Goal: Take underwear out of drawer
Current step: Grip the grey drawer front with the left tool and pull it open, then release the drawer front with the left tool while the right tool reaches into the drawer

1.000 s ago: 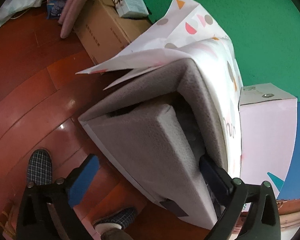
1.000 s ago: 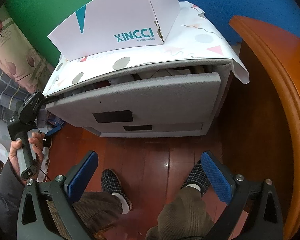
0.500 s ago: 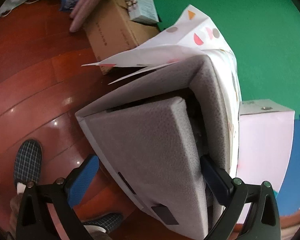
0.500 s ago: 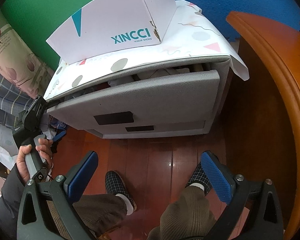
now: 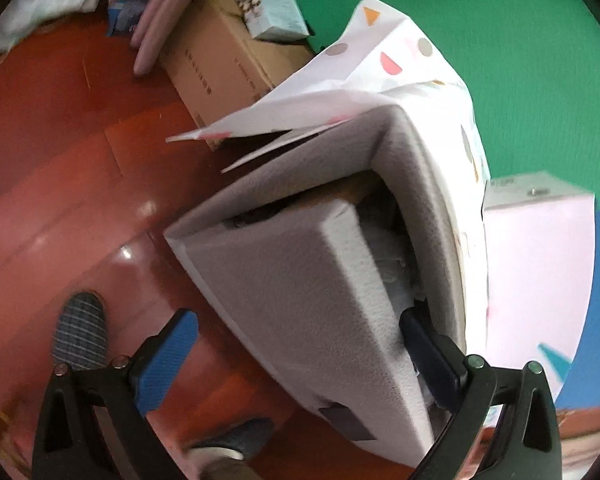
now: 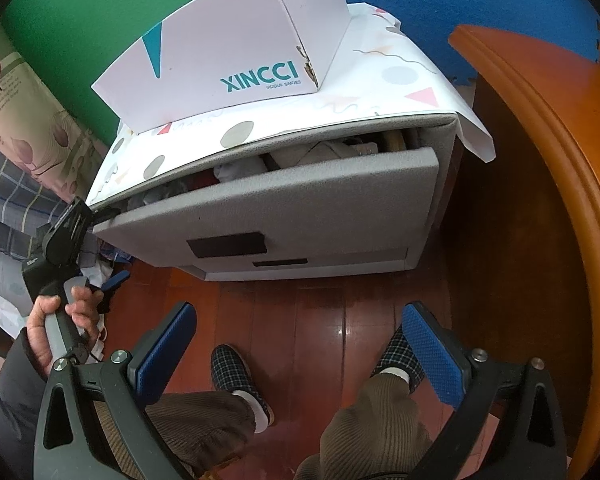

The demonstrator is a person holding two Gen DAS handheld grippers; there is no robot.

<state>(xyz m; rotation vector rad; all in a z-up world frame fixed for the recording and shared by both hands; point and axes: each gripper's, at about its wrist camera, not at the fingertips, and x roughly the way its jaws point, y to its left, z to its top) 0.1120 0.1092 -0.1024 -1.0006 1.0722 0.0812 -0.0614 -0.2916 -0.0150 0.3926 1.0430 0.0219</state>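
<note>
The grey cabinet's top drawer (image 6: 300, 208) stands partly pulled out, with folded clothes (image 6: 320, 152) showing in the gap behind its front panel. My left gripper (image 5: 296, 324) is open and straddles the left end of the drawer front (image 5: 300, 280). One finger (image 5: 424, 340) reaches inside beside pale fabric (image 5: 392, 264), the other (image 5: 168, 356) stays outside. In the right wrist view a hand holds that left gripper (image 6: 72, 220) at the drawer's left corner. My right gripper (image 6: 300, 316) is open and holds nothing, above the floor in front of the cabinet.
A white XINCCI shoe box (image 6: 228, 52) sits on the cabinet's patterned paper cover (image 6: 400, 92). Orange wooden furniture (image 6: 540, 160) curves along the right. A cardboard box (image 5: 220, 68) lies on the floor left of the cabinet. The person's slippered feet (image 6: 236, 372) stand below.
The drawer has slid further out and the gap above its front panel has widened. My left gripper has drawn back with it. The right gripper has stayed roughly in place.
</note>
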